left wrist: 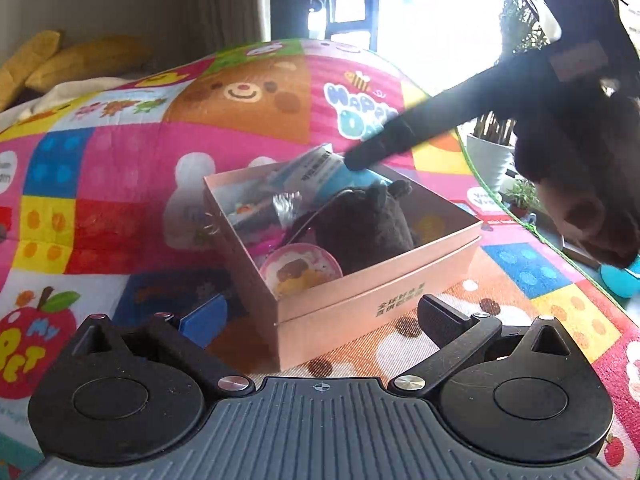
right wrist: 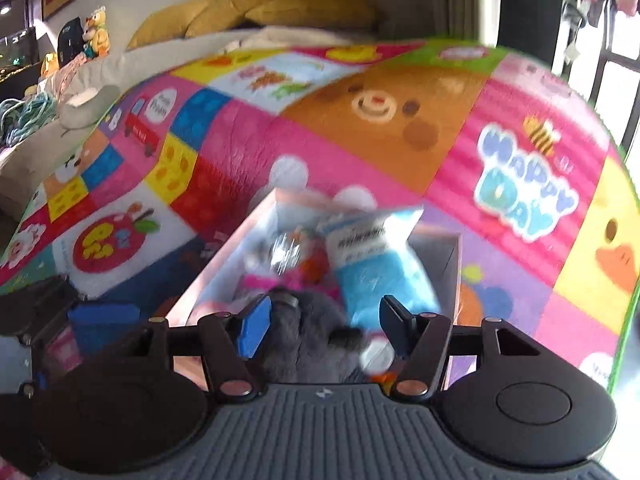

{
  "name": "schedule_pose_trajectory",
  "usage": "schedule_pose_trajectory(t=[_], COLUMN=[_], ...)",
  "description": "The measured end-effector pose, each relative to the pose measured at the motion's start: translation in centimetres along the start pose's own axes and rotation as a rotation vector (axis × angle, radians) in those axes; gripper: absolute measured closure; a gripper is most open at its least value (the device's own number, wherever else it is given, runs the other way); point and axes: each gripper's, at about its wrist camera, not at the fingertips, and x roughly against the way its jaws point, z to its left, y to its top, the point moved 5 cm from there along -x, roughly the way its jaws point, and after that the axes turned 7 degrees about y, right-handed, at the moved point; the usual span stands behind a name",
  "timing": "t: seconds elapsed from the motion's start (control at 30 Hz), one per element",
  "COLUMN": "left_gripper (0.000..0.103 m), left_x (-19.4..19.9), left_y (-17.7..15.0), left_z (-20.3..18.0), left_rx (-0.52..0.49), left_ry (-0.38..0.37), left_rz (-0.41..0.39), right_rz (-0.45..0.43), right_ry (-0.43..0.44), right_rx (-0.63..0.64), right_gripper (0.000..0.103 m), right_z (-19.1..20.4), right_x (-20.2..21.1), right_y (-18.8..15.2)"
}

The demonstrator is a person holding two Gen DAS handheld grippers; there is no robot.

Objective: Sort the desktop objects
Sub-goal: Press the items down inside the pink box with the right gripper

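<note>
A pink cardboard box (left wrist: pixel 360 300) stands open on the play mat. Inside lie a grey plush toy (left wrist: pixel 360 224), a blue-and-white packet (left wrist: pixel 320 168), a round pink case (left wrist: pixel 300 268) and a crinkled foil piece (left wrist: pixel 286 204). My left gripper (left wrist: pixel 320 320) is open wide, its fingers on either side of the box's near corner without pressing it. In the right wrist view, my right gripper (right wrist: pixel 324 326) hovers open over the box (right wrist: pixel 452 256), above the plush toy (right wrist: pixel 304 340) and the packet (right wrist: pixel 376 276). One of its dark fingers (left wrist: pixel 360 156) reaches over the far rim.
The colourful play mat (left wrist: pixel 120 184) covers the whole surface. Yellow cushions (right wrist: pixel 280 8) and soft toys (right wrist: pixel 94 32) lie behind it. A white plant pot (left wrist: pixel 488 156) stands past the mat's right edge. A person's dark sleeve (left wrist: pixel 560 60) fills the upper right.
</note>
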Motion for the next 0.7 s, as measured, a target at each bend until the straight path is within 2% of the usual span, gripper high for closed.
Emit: schedule_pose_trajectory(t=[0.07, 0.17, 0.27, 0.3, 0.4, 0.57, 0.63, 0.7], left_gripper=[0.000, 0.000, 0.000, 0.000, 0.000, 0.000, 0.000, 0.000], left_x=[0.0, 0.1, -0.4, -0.7, -1.1, -0.5, -0.7, -0.8], left_y=[0.0, 0.0, 0.0, 0.0, 0.1, 0.8, 1.1, 1.2], left_z=[-0.4, -0.5, 0.4, 0.9, 2.1, 2.3, 1.9, 1.5], left_rx=[-0.007, -0.016, 0.006, 0.023, 0.081, 0.096, 0.085, 0.078], left_ry=[-0.005, 0.008, 0.045, 0.057, 0.059, 0.017, 0.017, 0.020], left_rz=[0.004, 0.005, 0.020, 0.029, 0.044, 0.000, -0.002, -0.002], right_rz=[-0.057, -0.055, -0.048, -0.027, 0.046, 0.158, 0.156, 0.100], right_ry=[-0.045, -0.090, -0.091, -0.070, -0.015, 0.080, 0.069, 0.032], right_rx=[0.017, 0.030, -0.026, -0.076, -0.191, -0.297, -0.312, -0.322], right_gripper=[0.034, 0.036, 0.058, 0.061, 0.062, 0.060, 0.060, 0.059], right_z=[-0.5, -1.2, -2.7, -3.3, -4.8, -6.1, -6.7, -7.5], right_x=[-0.6, -4.0, -7.1, -8.1, -9.9, -8.9, -8.1, -6.3], right_y=[1.8, 3.4, 4.3, 4.4, 4.1, 1.7, 1.4, 1.5])
